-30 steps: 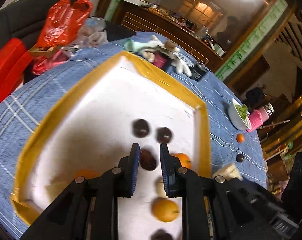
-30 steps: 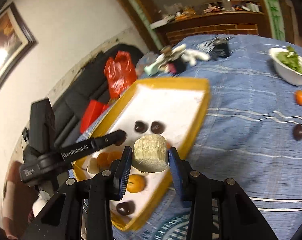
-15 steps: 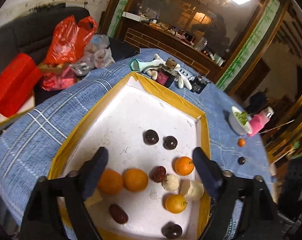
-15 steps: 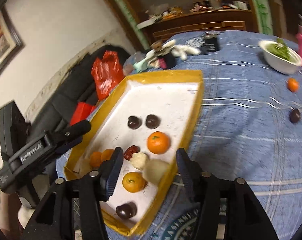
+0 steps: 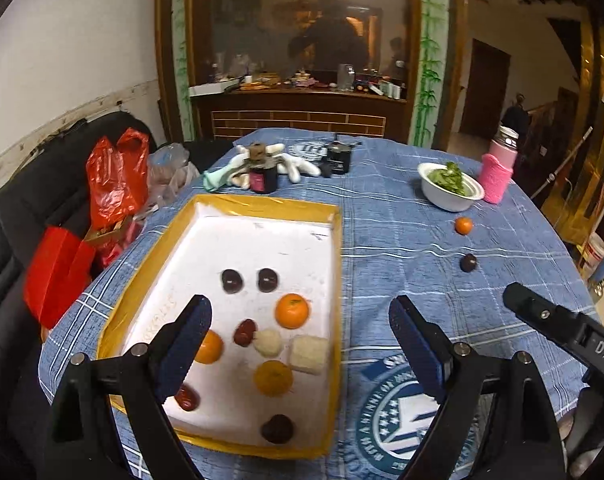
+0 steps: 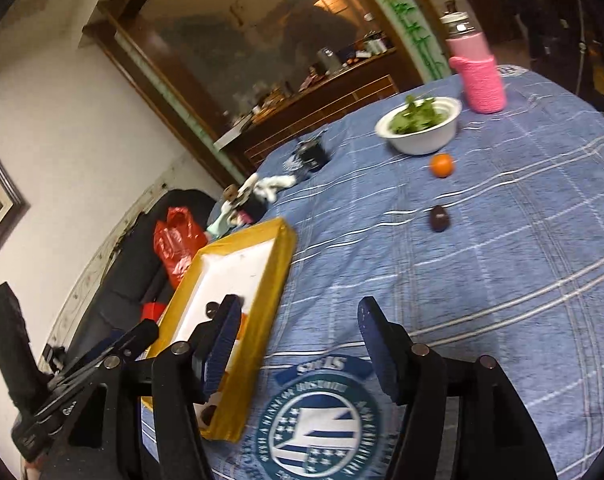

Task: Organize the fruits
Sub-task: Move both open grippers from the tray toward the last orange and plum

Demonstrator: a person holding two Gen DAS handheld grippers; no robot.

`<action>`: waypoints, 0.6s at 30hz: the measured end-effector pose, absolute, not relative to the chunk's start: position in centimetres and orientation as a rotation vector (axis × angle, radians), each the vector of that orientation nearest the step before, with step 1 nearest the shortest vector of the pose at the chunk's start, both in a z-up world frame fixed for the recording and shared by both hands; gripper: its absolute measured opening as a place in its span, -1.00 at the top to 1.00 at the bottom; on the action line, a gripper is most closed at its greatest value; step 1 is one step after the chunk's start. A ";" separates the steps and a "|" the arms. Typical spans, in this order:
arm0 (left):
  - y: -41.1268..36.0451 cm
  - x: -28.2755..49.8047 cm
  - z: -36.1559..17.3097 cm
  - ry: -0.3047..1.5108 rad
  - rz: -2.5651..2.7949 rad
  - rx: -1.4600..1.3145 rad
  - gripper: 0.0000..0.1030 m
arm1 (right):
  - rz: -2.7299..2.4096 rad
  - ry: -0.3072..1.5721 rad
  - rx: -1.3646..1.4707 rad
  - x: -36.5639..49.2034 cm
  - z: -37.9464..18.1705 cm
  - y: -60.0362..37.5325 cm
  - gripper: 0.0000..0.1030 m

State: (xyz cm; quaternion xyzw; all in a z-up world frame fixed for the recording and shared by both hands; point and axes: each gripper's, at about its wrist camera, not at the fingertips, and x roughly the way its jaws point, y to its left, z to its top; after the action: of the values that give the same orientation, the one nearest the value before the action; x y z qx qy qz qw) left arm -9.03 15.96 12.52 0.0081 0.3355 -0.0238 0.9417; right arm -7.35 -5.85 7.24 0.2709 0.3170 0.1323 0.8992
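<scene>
Blue plaid cloth covers the surface (image 5: 401, 236); dim room, wood-framed mirror behind.

Left gripper (image 5: 300, 344): jaws spread wide, nothing between them, held above the near end of the tray (image 5: 337, 264). Right gripper (image 6: 298, 344): jaws likewise spread and empty, just right of the tray, over a round printed emblem (image 6: 321, 424) on the cloth.

Tray: yellow rim, white floor. Contents, near end to far end: dark round fruit (image 5: 277, 429), red date (image 5: 187, 397), orange (image 5: 273, 377), pale cut block (image 5: 309, 353) against the right wall, pale round piece (image 5: 267, 342) touching a second red date (image 5: 244, 332), orange partly behind the left jaw (image 5: 212, 349), orange (image 5: 292, 311), two dark fruits side by side (image 5: 232, 281).

Outside the tray, well to its right: dark fruit (image 6: 439, 218), small orange (image 6: 442, 165) beyond it, near a white bowl of greens (image 6: 421, 126) and pink-sleeved bottle (image 6: 479, 76).

Left of the tray, off the surface: red plastic bag (image 5: 116, 178).
</scene>
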 end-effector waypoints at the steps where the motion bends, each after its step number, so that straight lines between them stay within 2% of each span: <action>1: 15.5 -9.2 12.6 0.686 -0.052 0.028 -0.74 | 0.273 0.658 0.564 -7.4 7.1 -6.1 -0.28; 18: 11.1 -9.8 13.0 0.699 -0.069 0.128 -0.75 | 0.267 0.632 0.630 -9.1 6.3 -10.1 -0.30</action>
State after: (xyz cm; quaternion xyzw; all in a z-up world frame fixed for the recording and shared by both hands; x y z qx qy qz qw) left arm -9.77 11.06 12.99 0.0628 0.3419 -0.0336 0.9370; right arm -9.07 -10.13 6.30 0.3038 0.3049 0.1285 0.8934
